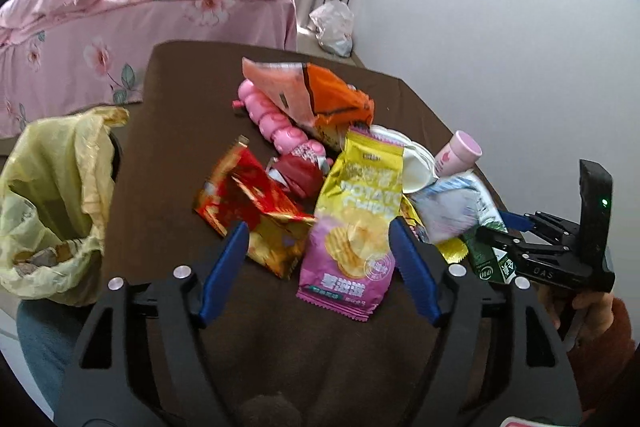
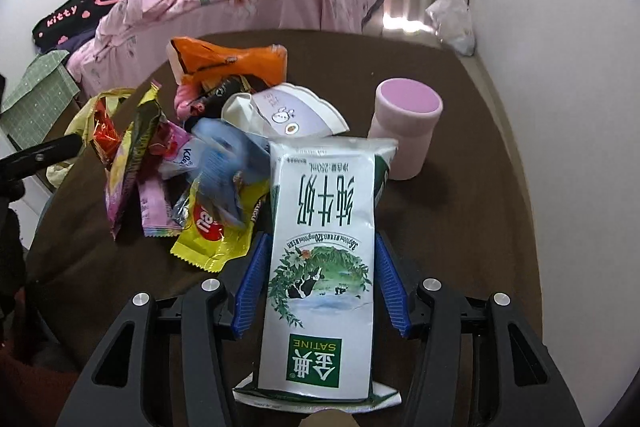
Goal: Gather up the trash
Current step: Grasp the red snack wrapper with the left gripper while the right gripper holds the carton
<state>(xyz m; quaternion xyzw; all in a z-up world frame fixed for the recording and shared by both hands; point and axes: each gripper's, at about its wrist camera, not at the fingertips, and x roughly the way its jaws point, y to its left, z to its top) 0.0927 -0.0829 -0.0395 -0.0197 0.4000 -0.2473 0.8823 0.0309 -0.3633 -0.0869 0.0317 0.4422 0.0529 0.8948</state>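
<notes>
Right claw (image 2: 320,283): tilting steeply down over the near edge of the table (image 2: 480,211), its blue pads sitting against both long sides of the milk carton (image 2: 320,259) and pinching it.
Milk carton: lying lengthwise between the pads, its folded top pointing away toward the heap of wrappers, its base reaching back toward the camera.
Left claw (image 1: 318,267): angling down over the table, spread wide and gripping nothing.
Chip bag (image 1: 352,223): the yellow and purple packet is lying flat in the gap between the left claw's pads; I cannot tell whether either pad is touching it.
Red wrapper (image 1: 248,203): lying just left of the chip bag, running under the left pad.
Pink cup (image 2: 404,131): standing upright just beyond the carton, to its right.
Bin bag (image 1: 52,195): the yellow liner is hanging open beside the table's left edge, with some rubbish lying inside.
Person's hand (image 1: 592,311): gripping the right claw's handle at the lower right.
</notes>
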